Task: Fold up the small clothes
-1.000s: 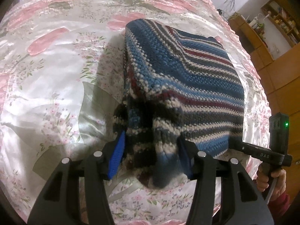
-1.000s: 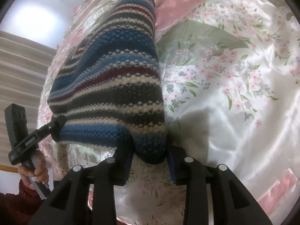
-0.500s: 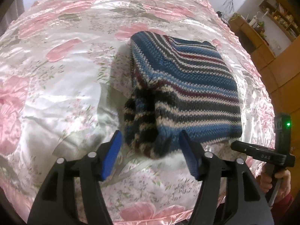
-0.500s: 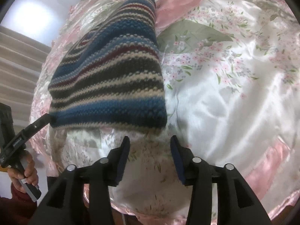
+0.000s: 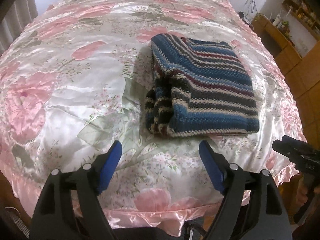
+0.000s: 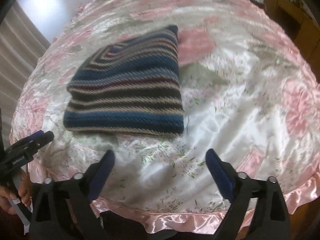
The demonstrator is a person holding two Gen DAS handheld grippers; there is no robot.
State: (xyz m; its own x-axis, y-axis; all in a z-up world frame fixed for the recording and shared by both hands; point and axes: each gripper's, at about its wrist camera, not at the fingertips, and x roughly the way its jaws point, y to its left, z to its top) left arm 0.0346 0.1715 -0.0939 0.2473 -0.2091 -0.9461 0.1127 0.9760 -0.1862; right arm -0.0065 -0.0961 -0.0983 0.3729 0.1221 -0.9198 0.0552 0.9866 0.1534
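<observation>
Hovering nearest the frilled hem of the pink floral satin bedspread (image 5: 60,92), the left tool (image 5: 160,150) and right tool (image 6: 159,157) both stand spread wide, gripping nothing. Beyond them, near that hem, lies the blue, cream and maroon striped knitted garment (image 5: 208,92), folded into a thick pad. It looks soft, bulky and liable to slide on satin; pinch its doubled near edge.

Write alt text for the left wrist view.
A folded blue, cream and maroon striped knit garment lies on a shiny pink floral satin bedspread. The left gripper hangs open just short of it, and the right gripper enters at right.
</observation>
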